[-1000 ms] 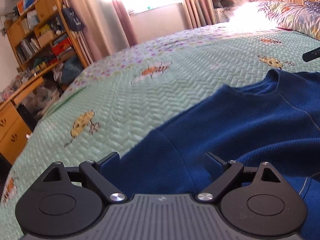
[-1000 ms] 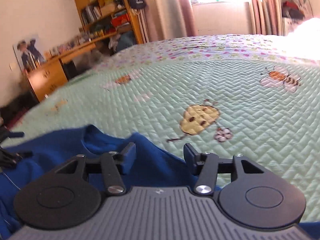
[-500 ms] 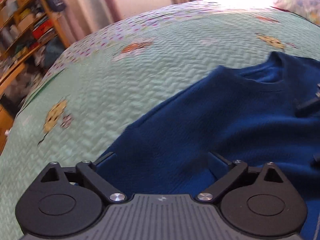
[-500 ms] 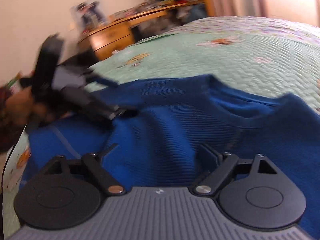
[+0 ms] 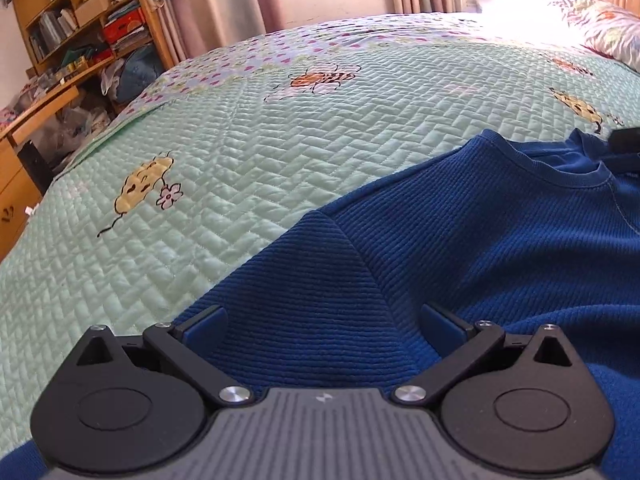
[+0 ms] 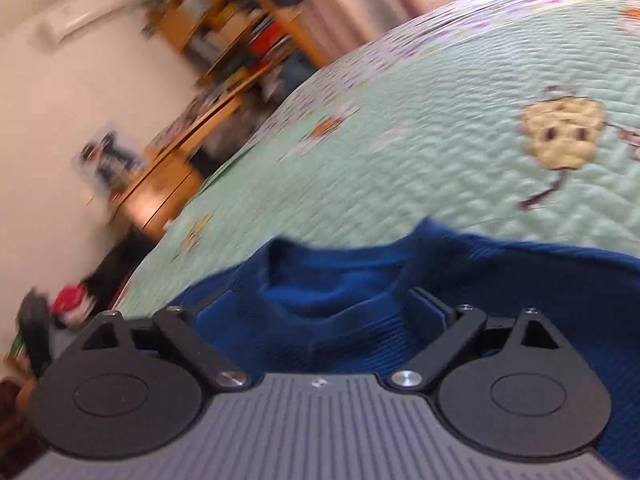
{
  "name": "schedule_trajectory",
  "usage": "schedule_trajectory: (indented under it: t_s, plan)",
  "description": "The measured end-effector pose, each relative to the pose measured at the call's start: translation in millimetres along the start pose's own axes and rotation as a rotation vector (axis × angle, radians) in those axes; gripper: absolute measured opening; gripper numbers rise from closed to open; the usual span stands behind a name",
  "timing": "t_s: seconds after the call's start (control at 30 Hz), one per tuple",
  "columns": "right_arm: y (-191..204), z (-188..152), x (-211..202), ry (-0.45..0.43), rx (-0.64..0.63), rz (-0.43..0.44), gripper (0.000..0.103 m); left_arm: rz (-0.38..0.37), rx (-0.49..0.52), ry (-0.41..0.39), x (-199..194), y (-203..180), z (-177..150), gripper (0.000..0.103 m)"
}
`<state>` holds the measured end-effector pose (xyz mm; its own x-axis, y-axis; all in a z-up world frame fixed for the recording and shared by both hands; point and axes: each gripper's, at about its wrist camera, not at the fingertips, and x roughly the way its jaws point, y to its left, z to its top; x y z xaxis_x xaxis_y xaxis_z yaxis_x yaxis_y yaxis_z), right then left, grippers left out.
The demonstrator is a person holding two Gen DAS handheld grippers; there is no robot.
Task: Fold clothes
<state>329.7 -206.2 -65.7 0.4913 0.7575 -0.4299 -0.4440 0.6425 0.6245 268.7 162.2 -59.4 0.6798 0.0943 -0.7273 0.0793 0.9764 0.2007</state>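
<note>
Both grippers have spread: left gripper (image 5: 322, 318) over the blue sweater (image 5: 460, 240) shoulder seam, right gripper (image 6: 316, 308) now straddling its collar (image 6: 340, 276), jaws opening, ungripped. Sweater lies on the quilted bedspread (image 5: 240, 152); next grasp pending.

Both grippers are angled downward, low over the bed. The left gripper (image 5: 322, 318) has its jaws spread wide and opening, nothing pinched between them. The right gripper (image 6: 320, 308) tilts sideways, jaws also opening, unpinched.
</note>
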Motion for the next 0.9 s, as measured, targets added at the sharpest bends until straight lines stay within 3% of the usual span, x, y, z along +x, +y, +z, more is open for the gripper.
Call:
schedule_trajectory:
  t_s: [0.13,0.2,0.27,0.3,0.37,0.43,0.5,0.6,0.77,0.83,0.9]
  plan:
    - [1,0,-29,-0.145,0.027,0.001,0.091,0.016,-0.006,0.004,-1,-2,1,0.103]
    - [-18,-2,-11,0.020,0.086,-0.033,0.091,0.031,-0.005,0.010,-3,-4,1,0.103]
    - [-4,-2,-9,0.043,-0.007,-0.020,0.092,0.049,-0.009,0.005,-11,-5,0,0.102]
    - [-2,-2,-11,0.080,0.041,0.043,0.092,0.058,-0.012,0.000,-14,-5,-1,0.101]
    - [3,-8,-26,0.056,0.123,0.145,0.090,0.075,-0.018,-0.008,-22,-5,-3,0.099]
    - [17,-23,-59,-0.028,0.115,0.153,0.091,0.084,-0.065,-0.037,-40,2,-8,0.096]
    - [23,-39,-78,-0.002,0.131,0.176,0.092,0.083,-0.135,-0.082,-64,10,-17,0.096]
    - [29,-76,-97,0.099,0.169,0.065,0.092,0.080,-0.242,-0.136,-105,15,-44,0.098]
    - [73,-142,-167,-0.067,0.031,0.053,0.092,-0.002,-0.357,-0.133,-153,5,-109,0.098]
    - [104,-170,-186,-0.100,-0.138,0.000,0.092,-0.040,-0.390,-0.119,-165,-6,-133,0.098]
    - [140,-200,-192,-0.057,-0.388,-0.068,0.092,-0.085,-0.406,-0.099,-173,-20,-152,0.098]
